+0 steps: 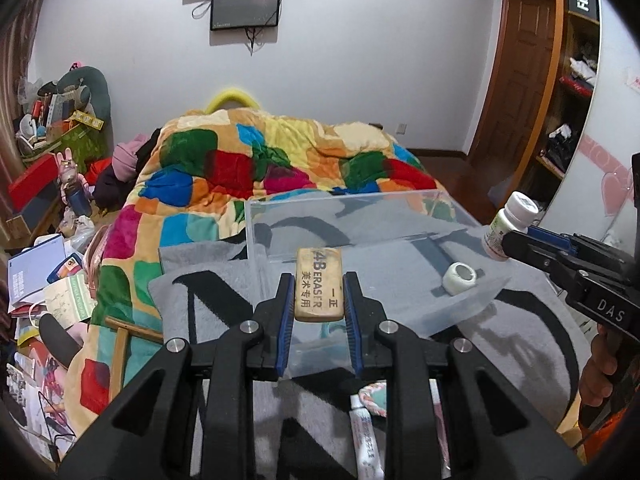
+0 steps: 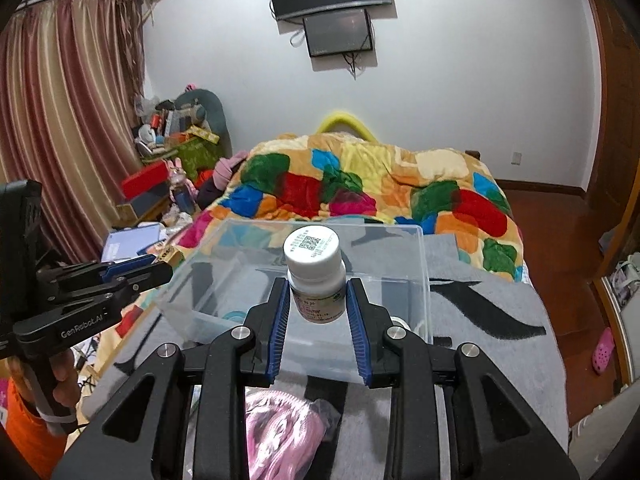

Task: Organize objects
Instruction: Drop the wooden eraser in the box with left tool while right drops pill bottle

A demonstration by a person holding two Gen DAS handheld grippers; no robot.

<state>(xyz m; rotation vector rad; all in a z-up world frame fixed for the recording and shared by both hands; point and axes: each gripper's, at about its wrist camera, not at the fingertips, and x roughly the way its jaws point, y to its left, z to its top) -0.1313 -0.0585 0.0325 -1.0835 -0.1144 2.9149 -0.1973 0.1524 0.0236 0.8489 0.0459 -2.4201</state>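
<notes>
Left claw (image 1: pixel 319 296): clenched on a tan eraser (image 1: pixel 319 285) printed "4B ERASER", gripped by its long sides between the blue pads, held in the air above the near wall of a clear plastic box (image 1: pixel 256 224); seen from the right wrist view this claw (image 2: pixel 166 264) sits at 9 o'clock with the eraser end (image 2: pixel 170 255) poking out past the box's left wall. Right claw (image 2: pixel 318 312): clenched on a white pill bottle (image 2: pixel 316 276), upright, white cap with a QR label facing the camera, held over the box's near edge; in the left wrist view the same claw (image 1: pixel 505 242) enters from 3 o'clock with the bottle (image 1: pixel 506 226) at its tip. Clear plastic box (image 2: pixel 424 276): open-topped, resting on a grey blanket (image 1: pixel 520 340) with black lettering, laid over the bed. Inside the box, toward 2 o'clock of the eraser in the left view: one roll of white tape (image 1: pixel 460 278) lying on the floor of the box. On the blanket, near side of the box: a white tube (image 1: pixel 366 440) with printed text at 6 o'clock in the left view; a pink bundle (image 2: pixel 280 432) at 6 o'clock in the right view. Behind the box at 12 o'clock: a patchwork quilt (image 1: pixel 256 160) in many colours covering the bed
</notes>
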